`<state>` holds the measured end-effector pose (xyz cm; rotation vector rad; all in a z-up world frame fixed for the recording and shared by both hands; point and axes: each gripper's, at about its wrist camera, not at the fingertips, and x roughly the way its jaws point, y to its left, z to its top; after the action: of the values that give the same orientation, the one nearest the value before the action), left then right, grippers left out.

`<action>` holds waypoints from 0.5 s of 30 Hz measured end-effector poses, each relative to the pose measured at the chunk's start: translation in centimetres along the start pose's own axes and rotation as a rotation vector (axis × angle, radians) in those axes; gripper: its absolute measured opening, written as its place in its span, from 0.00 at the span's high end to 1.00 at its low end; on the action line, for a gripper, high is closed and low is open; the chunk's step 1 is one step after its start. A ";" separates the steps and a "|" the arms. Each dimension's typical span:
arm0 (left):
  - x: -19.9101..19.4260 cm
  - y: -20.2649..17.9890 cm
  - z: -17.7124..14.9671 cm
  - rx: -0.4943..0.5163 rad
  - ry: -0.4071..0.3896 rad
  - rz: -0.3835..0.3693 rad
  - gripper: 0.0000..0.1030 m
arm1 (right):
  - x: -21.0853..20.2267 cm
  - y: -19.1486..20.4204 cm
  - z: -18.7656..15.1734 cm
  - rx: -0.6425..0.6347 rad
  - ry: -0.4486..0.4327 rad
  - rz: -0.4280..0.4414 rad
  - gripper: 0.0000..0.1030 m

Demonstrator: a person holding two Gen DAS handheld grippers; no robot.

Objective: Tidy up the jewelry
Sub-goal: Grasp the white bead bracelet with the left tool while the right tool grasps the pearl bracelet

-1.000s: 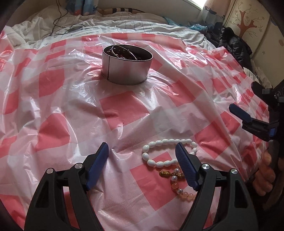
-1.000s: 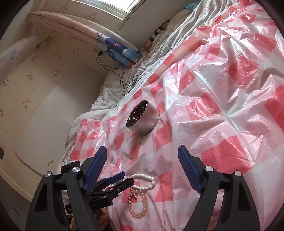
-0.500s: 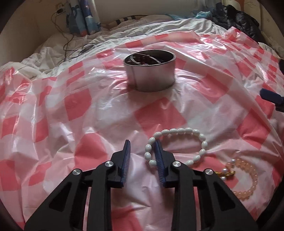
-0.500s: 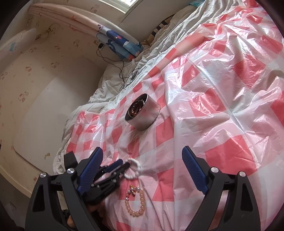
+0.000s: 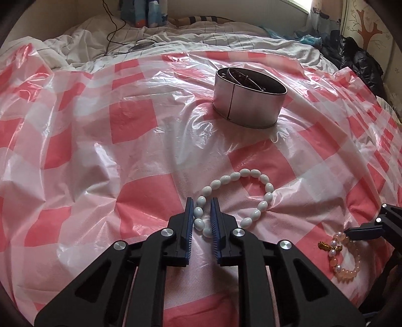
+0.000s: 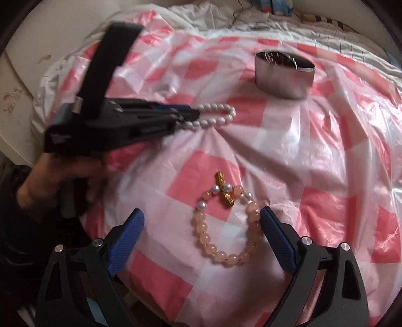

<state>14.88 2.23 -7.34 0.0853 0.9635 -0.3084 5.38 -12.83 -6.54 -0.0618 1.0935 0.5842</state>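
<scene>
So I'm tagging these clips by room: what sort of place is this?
Most likely a bedroom in a home. The work surface is a bed: a rumpled white quilt lies under the pink checked plastic sheet, with a curtain at the wall behind and a window letting in daylight.

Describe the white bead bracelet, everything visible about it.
The white bead bracelet is a closed loop of glossy, oval, milky-white beads, apparently strung on a hidden cord. It lies flat on the pink-and-white checked plastic sheet, nearer the camera than the round metal tin and left of the peach bead bracelet. The left gripper is closing its jaws on the loop's near-left side, with a few beads between the blue pads. The rest of the loop lies untouched on the sheet.
</scene>
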 end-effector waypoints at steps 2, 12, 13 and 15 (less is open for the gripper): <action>0.0 0.2 0.0 -0.009 0.001 -0.011 0.87 | 0.1 -0.1 -0.1 0.000 0.011 -0.003 0.13; 0.2 0.0 -0.1 -0.005 0.000 -0.023 0.82 | -0.9 -0.6 -0.2 0.054 0.013 0.039 0.33; 0.2 -0.1 -0.1 -0.004 -0.001 -0.023 0.81 | -0.9 -0.4 -0.2 0.048 -0.001 -0.002 0.41; 0.2 -0.1 -0.1 0.000 -0.001 -0.019 0.80 | -1.1 -1.1 0.0 0.085 -0.030 -0.011 0.75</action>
<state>14.87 2.09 -7.54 0.0756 0.9638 -0.3262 5.55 -14.17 -5.85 0.0145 1.0869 0.5272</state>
